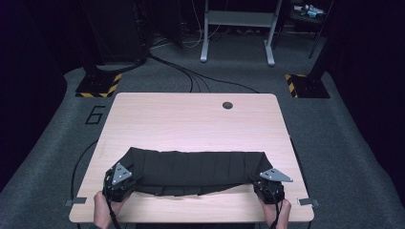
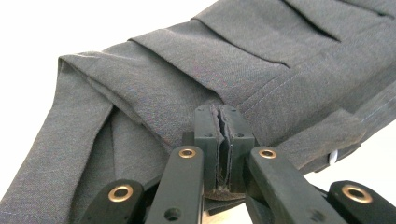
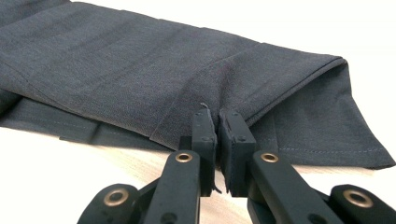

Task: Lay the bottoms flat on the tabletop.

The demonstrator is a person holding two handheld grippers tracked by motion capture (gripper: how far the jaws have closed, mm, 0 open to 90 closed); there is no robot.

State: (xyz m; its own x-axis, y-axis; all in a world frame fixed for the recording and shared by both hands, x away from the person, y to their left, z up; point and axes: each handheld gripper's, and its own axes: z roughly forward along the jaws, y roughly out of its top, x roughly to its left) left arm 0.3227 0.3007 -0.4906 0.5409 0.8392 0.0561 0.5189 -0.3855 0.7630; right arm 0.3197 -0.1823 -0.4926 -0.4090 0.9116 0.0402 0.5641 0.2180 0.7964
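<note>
Both hands at the bottom edge of the high view, one on each tong. My left gripper (image 1: 118, 181) sits lower left of the frame, my right gripper (image 1: 270, 183) lower right; each is clamped on an end of the dark garment (image 1: 191, 169). In the left gripper view the jaws are pressed together with a fold of cloth (image 2: 196, 79) pinched between them. In the right gripper view the jaws are nearly closed, a thin slit between, and the fabric edge (image 3: 154, 74) is caught at their tips.

Garment is a grey pleated piece, maybe trousers or a skirt, already folded into a long band. It lies across the lower middle of the frame, on the near half of the table (image 1: 191, 119), stretched between the two grippers.

I judge this is mid-fold: both ends gripped, band pulled taut. Next move probably calls for lifting both ends together and carrying them forward or toward each other, keeping even tension so the layers don't slip.

Far half of the table is bare except a round cable hole (image 1: 227, 105), upper middle. Nothing blocks the path. Beyond that: floor with cables (image 1: 191, 76), a desk frame (image 1: 237, 28) at top.
</note>
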